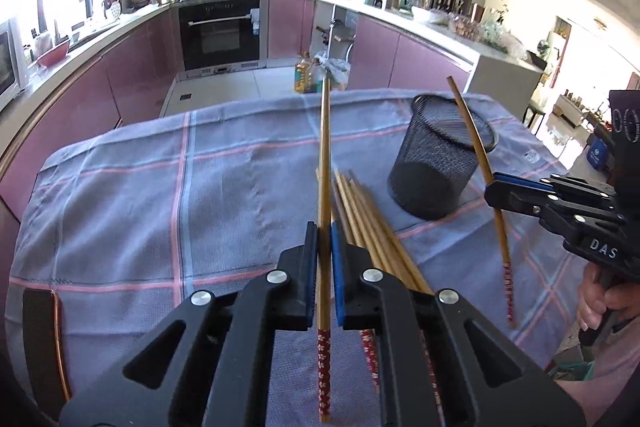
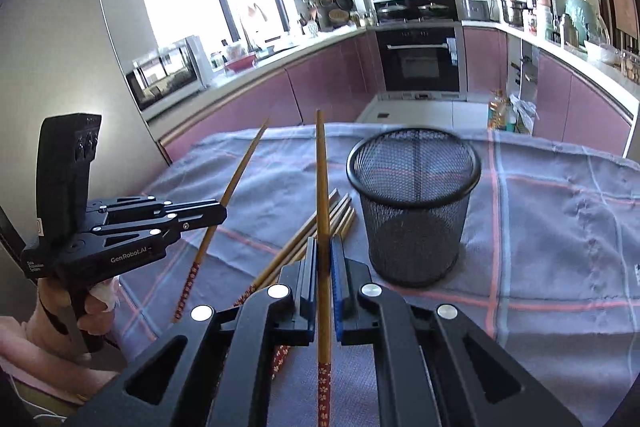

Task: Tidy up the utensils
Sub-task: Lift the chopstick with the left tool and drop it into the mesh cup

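Jaws of our left gripper [image 1: 324, 239] clamp one chopstick [image 1: 325, 163], with the loose chopstick bundle [image 1: 360, 211] just right of them on the cloth [image 1: 160, 187], while our right gripper [image 2: 324, 255] clamps a second chopstick [image 2: 322, 179], left of the mesh cup [image 2: 416, 211].

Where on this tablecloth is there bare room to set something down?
Free: the wide cloth left of the chopstick pile, out to the table's left edge, and the stretch right of the mesh cup. Crowded: the strip between pile and cup.
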`<state>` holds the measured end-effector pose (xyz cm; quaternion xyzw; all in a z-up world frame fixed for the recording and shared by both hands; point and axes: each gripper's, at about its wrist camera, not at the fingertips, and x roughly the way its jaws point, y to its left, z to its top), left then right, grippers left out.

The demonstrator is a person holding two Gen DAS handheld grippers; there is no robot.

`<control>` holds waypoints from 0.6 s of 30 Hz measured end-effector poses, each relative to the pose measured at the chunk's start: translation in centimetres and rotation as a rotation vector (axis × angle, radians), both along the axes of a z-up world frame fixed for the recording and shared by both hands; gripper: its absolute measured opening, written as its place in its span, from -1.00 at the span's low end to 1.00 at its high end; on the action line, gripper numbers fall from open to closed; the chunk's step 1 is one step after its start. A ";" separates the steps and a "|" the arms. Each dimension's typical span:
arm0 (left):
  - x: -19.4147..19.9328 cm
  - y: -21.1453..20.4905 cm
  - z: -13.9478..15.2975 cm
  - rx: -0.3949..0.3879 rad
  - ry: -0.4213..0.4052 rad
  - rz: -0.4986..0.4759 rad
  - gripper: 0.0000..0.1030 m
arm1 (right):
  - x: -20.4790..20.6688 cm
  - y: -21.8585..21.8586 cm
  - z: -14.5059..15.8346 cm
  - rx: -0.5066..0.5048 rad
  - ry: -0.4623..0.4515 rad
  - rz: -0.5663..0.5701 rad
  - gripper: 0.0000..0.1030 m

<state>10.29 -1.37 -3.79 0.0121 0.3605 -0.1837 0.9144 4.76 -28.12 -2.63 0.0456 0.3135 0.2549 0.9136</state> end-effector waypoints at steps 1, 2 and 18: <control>-0.3 0.0 0.7 -0.013 -0.010 -0.010 -0.85 | 0.1 -0.2 0.4 0.011 -0.007 0.001 -0.89; -0.5 0.0 1.4 -0.027 -0.018 -0.021 -0.85 | 0.2 -0.6 0.9 0.025 -0.018 0.002 -0.89; -1.9 -1.8 13.3 -0.240 -0.203 -0.153 -0.85 | 2.2 -5.0 9.2 0.131 -0.210 0.003 -0.89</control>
